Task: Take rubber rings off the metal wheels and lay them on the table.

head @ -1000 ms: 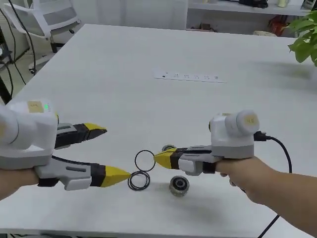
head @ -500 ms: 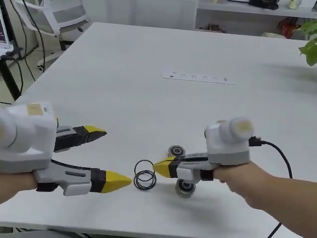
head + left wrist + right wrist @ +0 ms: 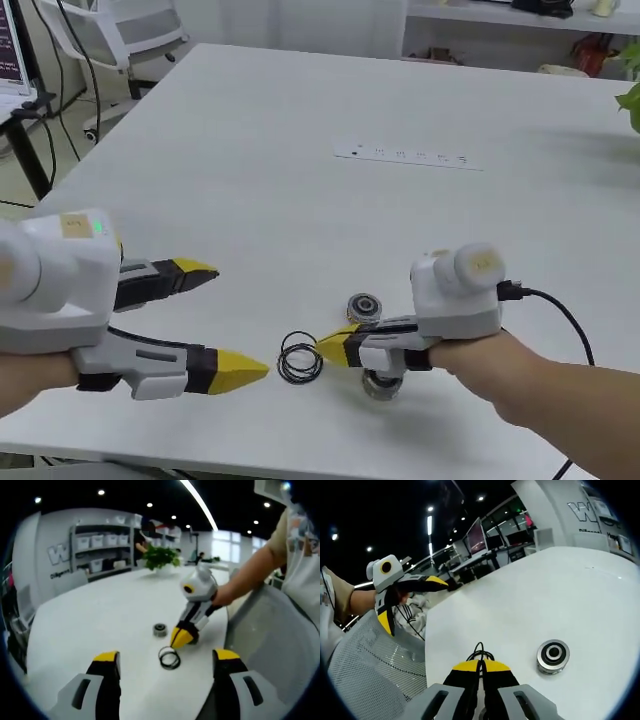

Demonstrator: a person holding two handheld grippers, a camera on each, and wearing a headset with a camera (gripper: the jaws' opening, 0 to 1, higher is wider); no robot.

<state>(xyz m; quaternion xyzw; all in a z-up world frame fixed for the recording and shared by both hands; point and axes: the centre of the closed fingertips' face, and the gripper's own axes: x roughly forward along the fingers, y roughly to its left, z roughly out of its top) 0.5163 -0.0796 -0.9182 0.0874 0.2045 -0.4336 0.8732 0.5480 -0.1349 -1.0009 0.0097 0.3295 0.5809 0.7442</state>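
Note:
Several black rubber rings [image 3: 300,360] lie in a small pile on the white table [image 3: 300,150]. My right gripper [image 3: 327,347] is shut, its yellow tips at the pile's right edge, pinching one thin ring [image 3: 479,652] that loops out ahead of the tips. One metal wheel [image 3: 364,306] lies just beyond that gripper; it is also in the right gripper view [image 3: 553,656]. A second wheel [image 3: 378,385] is partly hidden under the gripper body. My left gripper [image 3: 226,320] stands open to the left of the pile, nothing between its fingers. The pile [image 3: 170,657] lies ahead of its jaws.
A white strip with small marks [image 3: 410,156] lies flat mid-table. Office chairs [image 3: 120,30] stand past the far left corner, shelves along the back wall. A cable [image 3: 560,305] trails from the right gripper. The table's near edge runs just below both grippers.
The right gripper has brought its held ring down and leftward onto the pile of rings. The left gripper has stayed open in place; the head camera has shifted slightly.

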